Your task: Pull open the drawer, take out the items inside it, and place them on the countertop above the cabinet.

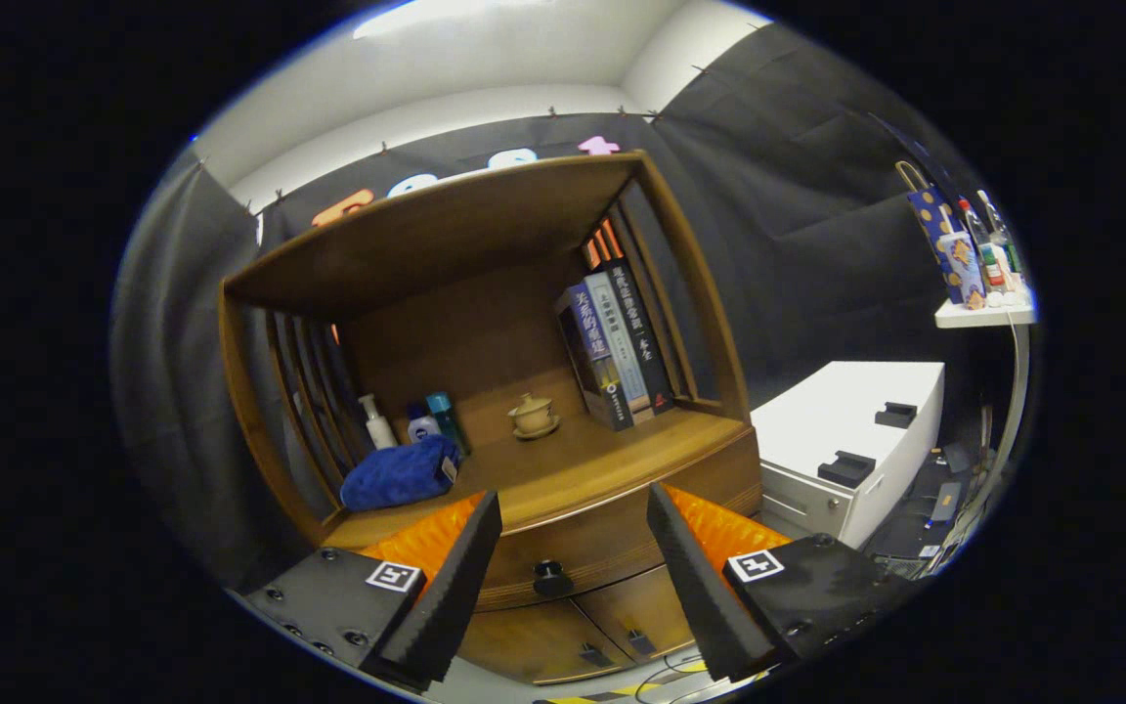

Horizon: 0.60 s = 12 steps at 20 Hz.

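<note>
Now the gripper (573,548) is hovering with its fingers spread wide and gripping nothing, framing the drawer knob (552,577) just ahead at twelve o'clock, likely lining up a pull; the drawer (612,543) is sitting closed beneath the worktop (563,469).

Dim booth, bright ceiling glow overhead (strong fisheye bending at edges), soft shadowed corners.

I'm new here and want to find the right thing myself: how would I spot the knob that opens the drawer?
Start at the wooden cabinet with the open shelf of books. Just under its countertop runs the curved drawer front, still shut. The knob is the single round dark button at its middle, seen between the open gripper fingers; the doors lower down carry small flat handles instead.
</note>
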{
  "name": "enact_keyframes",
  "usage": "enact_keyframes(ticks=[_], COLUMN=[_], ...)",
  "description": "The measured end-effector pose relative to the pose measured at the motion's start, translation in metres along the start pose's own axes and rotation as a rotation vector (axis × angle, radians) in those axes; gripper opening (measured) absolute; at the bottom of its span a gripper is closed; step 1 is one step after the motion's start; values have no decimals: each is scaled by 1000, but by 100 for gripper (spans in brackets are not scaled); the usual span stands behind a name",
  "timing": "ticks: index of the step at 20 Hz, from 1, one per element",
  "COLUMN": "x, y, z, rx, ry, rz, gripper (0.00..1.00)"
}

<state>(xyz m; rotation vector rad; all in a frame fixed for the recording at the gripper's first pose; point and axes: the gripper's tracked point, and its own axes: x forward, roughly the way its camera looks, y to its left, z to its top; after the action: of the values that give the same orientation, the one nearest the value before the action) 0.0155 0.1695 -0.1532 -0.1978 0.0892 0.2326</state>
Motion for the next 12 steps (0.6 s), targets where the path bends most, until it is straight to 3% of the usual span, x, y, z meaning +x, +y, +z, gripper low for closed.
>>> enact_keyframes(ticks=[4, 7, 12], x=[43, 67, 92], y=[15, 23, 21], z=[-51, -84, -140], rx=[-67, -185, -302], ry=[69, 111, 215], rz=[42, 49, 32], gripper=[98, 97, 84])
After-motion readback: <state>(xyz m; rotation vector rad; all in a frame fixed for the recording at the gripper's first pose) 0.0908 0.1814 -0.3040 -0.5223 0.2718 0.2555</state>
